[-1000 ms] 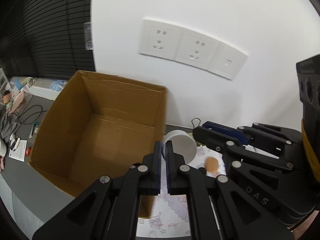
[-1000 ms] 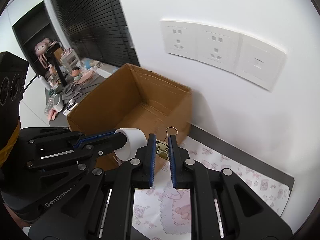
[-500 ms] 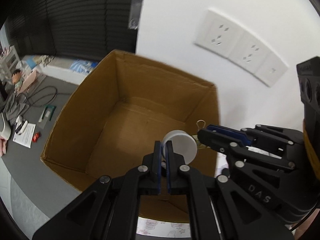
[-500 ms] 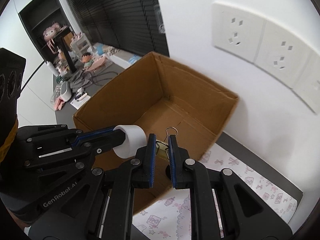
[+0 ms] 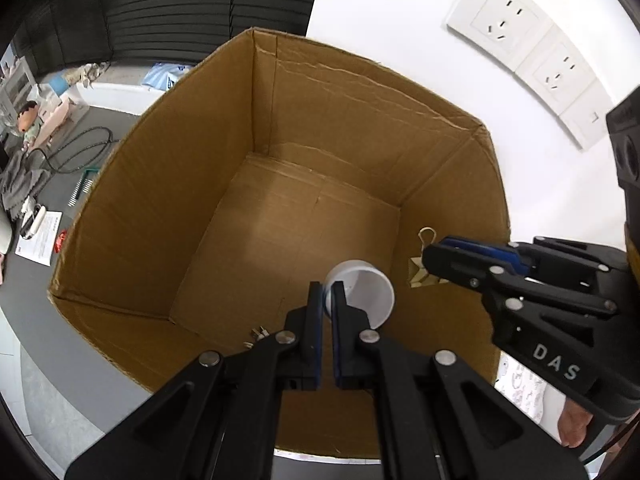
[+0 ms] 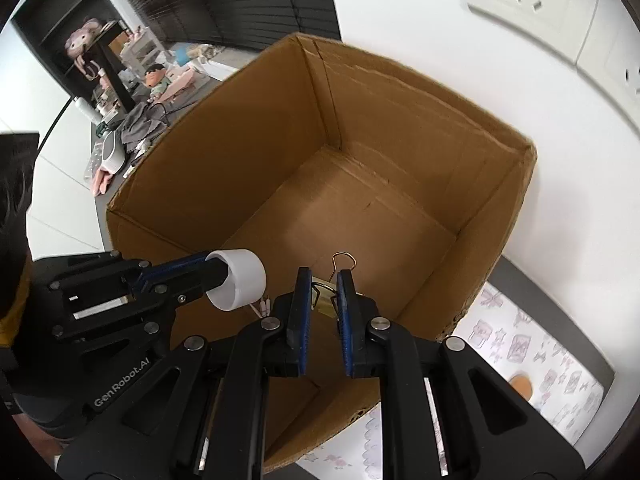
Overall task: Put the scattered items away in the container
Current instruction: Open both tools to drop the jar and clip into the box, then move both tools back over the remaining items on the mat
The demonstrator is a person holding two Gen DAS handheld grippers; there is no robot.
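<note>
Jaws of the black plastic left gripper [image 5: 326, 292] are closed flat on the rim wall of a small white plastic ring, short and tube-shaped [image 5: 360, 298], which hangs over the near side of the box's inside. Beside it, jaws of the black right gripper [image 6: 324, 280], lined with ribbed blue pads [image 6: 306, 308], pinch a gold-coloured metal binder clip with a thin wire loop handle [image 6: 325, 294]; the loop stands up past the fingertips, also over the box. The two grippers sit close side by side, tips apart, both pointing steeply down.

Below them is the open brown corrugated cardboard box [image 5: 132, 216], square in plan, with matte walls, creased fold lines near the top edge and a seam across the floor. On its floor near the front wall lies a small pale item with thin prongs [image 6: 262, 305]; what it is cannot be made out.

Right of the box, a white paper mat printed with pink and lilac figures [image 6: 532, 356] covers the grey bench [image 6: 560, 304], and a small round tan object [image 6: 520, 386] lies on it. Left of the box the bench carries black cables [image 5: 76, 152], a white printed sheet [image 5: 40, 236] and grey cloth [image 6: 138, 128].

Farther off are doll figures [image 6: 154, 76], a dark slatted blind [image 5: 160, 4] and a smooth white wall with white socket plates [image 5: 532, 56].
</note>
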